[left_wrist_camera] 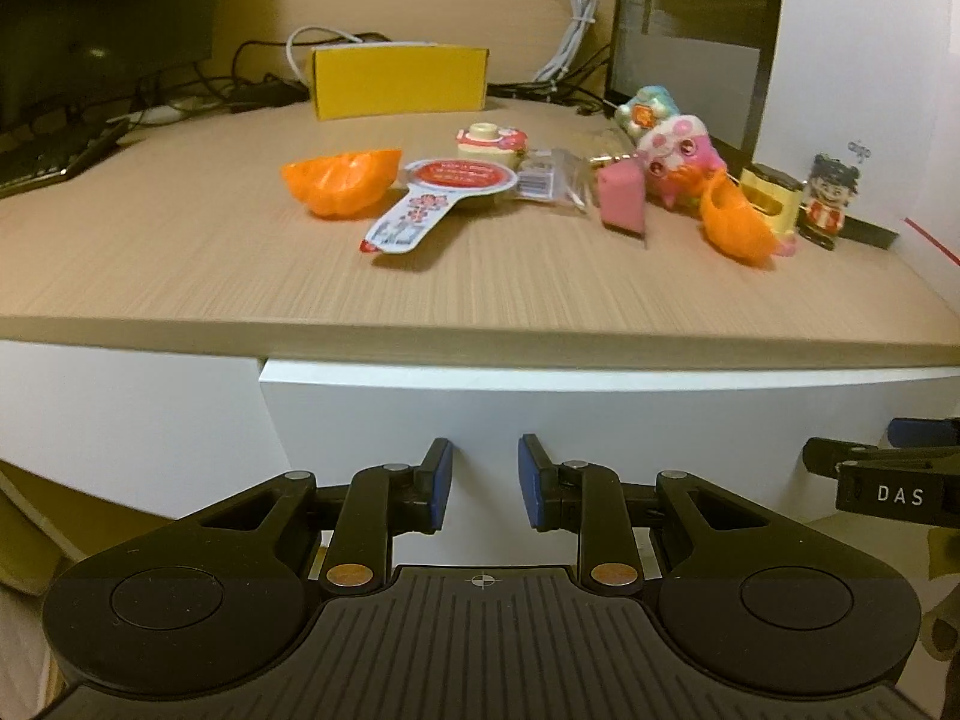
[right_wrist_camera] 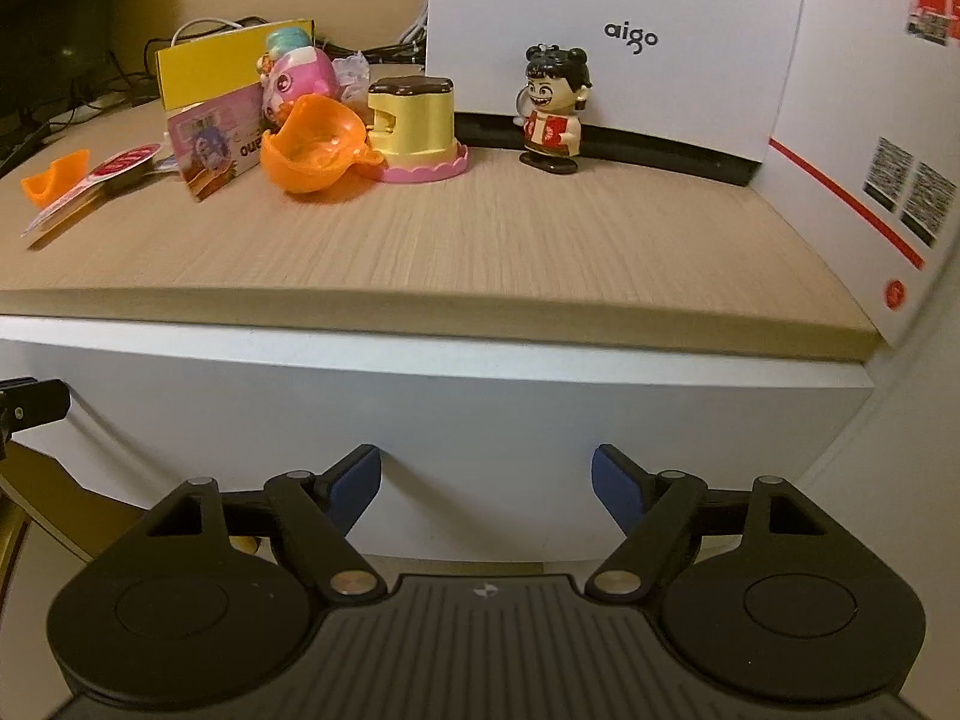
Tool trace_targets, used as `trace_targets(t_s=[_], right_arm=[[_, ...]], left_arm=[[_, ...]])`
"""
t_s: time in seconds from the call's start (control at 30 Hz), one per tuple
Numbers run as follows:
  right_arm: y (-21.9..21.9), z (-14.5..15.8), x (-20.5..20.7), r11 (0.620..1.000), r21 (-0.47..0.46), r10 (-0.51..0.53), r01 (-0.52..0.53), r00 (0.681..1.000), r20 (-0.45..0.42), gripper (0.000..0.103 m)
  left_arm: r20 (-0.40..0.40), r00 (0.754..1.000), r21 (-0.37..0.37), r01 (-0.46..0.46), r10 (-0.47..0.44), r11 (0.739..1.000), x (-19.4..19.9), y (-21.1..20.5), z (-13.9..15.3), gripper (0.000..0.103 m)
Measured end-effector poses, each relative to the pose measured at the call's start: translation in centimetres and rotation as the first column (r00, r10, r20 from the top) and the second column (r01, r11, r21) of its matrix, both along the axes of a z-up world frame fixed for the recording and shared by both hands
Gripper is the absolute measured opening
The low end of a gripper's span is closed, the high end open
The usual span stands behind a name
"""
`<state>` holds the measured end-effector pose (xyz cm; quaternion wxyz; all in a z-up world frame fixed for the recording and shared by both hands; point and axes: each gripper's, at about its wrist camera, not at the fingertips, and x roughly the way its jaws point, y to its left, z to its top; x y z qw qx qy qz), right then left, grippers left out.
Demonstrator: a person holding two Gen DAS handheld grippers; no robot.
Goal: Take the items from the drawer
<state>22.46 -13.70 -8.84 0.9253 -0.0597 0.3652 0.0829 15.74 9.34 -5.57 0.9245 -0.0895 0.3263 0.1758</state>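
Observation:
A white drawer front [left_wrist_camera: 540, 420] sits closed under the wooden desktop [left_wrist_camera: 180, 264]; it fills the right wrist view too as the drawer front [right_wrist_camera: 450, 414]. My left gripper [left_wrist_camera: 485, 480] is open, its blue pads close to the drawer face with nothing between them. My right gripper [right_wrist_camera: 486, 483] is open wider, also facing the drawer front and holding nothing. On the desktop lie small toys: an orange shell half [left_wrist_camera: 342, 180], a printed lid [left_wrist_camera: 432, 204], a pink card [left_wrist_camera: 621, 195], a second orange shell [right_wrist_camera: 312, 147], a yellow-and-pink cake toy [right_wrist_camera: 414, 129] and a small figurine [right_wrist_camera: 552, 111].
A white "aigo" box [right_wrist_camera: 600, 36] stands at the desk's right back. A yellow box [left_wrist_camera: 399, 81] and tangled cables [left_wrist_camera: 570, 30] lie behind the toys. A keyboard [left_wrist_camera: 54, 162] sits at far left. The other gripper [left_wrist_camera: 888, 474] shows at the right edge.

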Motion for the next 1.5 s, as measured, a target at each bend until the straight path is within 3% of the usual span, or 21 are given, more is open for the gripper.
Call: trace_targets(t_s=[0.13, 0.37, 0.5, 0.73, 0.93, 1.07, 1.2, 1.33, 1.5], right_arm=[[0.1, 0.0, 1.3, 1.0, 0.019, -0.003, 0.003, 1.0, -0.011, 0.08], [-0.6, 0.7, 0.8, 1.0, 0.029, 0.001, -0.001, 1.0, -0.001, 0.08], [-1.9, 2.5, -2.1, 0.998, 0.059, -0.009, 0.008, 1.0, 0.023, 0.081], [-4.6, 3.8, -11.0, 0.998, 0.069, -0.012, 0.009, 0.999, 0.042, 0.083], [-6.4, 5.1, -16.5, 0.999, 0.047, -0.01, 0.004, 0.992, 0.129, 0.085], [-7.2, 5.1, -17.6, 0.997, 0.083, 0.0, -0.011, 0.991, 0.134, 0.086], [-7.3, 5.1, -17.6, 0.991, 0.13, 0.015, -0.027, 0.996, 0.087, 0.086], [-6.5, 5.6, -17.9, 0.991, 0.122, 0.049, -0.058, 0.996, 0.075, 0.086], [-6.1, 6.9, -18.7, 0.992, 0.106, 0.061, -0.074, 0.991, 0.123, 0.089]], left_arm=[[-0.033, 0.999, -0.048, -0.021, 0.019, 0.999, 1.2, 0.6, 0.5, 0.028], [0.032, 0.998, 0.025, 0.047, -0.047, 0.999, -0.6, -1.5, 2.2, 0.029], [0.047, 0.996, 0.009, 0.07, -0.07, 0.998, -3.9, -3.6, 3.2, 0.029], [0.061, 0.994, -0.055, 0.097, -0.094, 0.994, -10.0, -8.2, 4.1, 0.029], [0.079, 0.994, -0.061, 0.085, -0.081, 0.994, -13.5, -11.7, 3.9, 0.029], [0.051, 0.997, -0.053, 0.065, -0.062, 0.996, -14.7, -13.5, 2.8, 0.029], [0.043, 0.998, -0.072, 0.054, -0.051, 0.996, -15.8, -14.2, 2.4, 0.028], [0.064, 0.997, -0.066, 0.057, -0.053, 0.996, -16.3, -14.2, 2.8, 0.028], [0.073, 0.996, -0.044, 0.052, -0.049, 0.998, -16.2, -14.2, 2.8, 0.028]])
